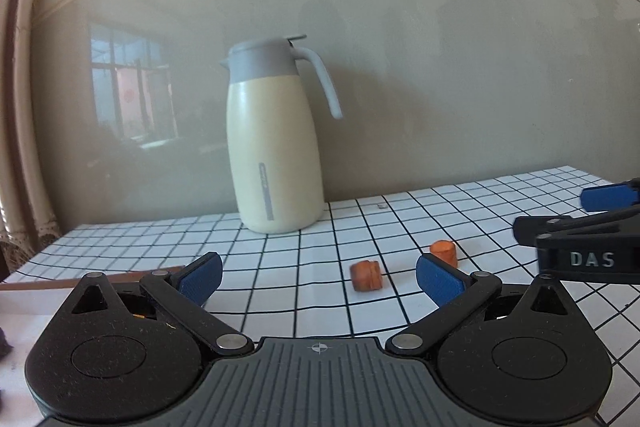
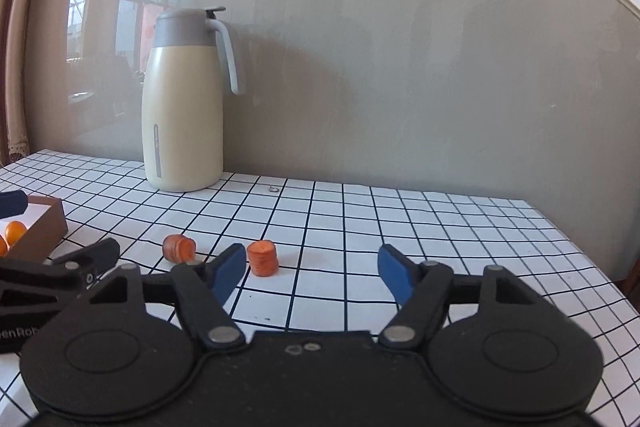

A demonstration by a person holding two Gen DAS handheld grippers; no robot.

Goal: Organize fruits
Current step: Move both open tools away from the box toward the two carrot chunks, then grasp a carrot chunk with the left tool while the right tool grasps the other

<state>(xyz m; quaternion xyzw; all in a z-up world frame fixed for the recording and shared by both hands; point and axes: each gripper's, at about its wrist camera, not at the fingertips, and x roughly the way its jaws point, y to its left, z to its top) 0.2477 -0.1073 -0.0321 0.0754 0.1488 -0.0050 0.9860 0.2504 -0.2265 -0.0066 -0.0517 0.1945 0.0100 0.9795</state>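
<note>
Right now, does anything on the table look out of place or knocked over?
Yes. One carrot piece lies tipped on its side, while the other carrot piece stands upright. Both sit loose on the tablecloth, outside the box.

Home setting, likely a dining or living room – grid-pattern tablecloth (image 2: 360,211) on a table, cream thermos jug (image 2: 184,99) against a glossy grey wall panel (image 2: 400,47), room windows reflected in it, curtain (image 1: 16,107) at left
</note>
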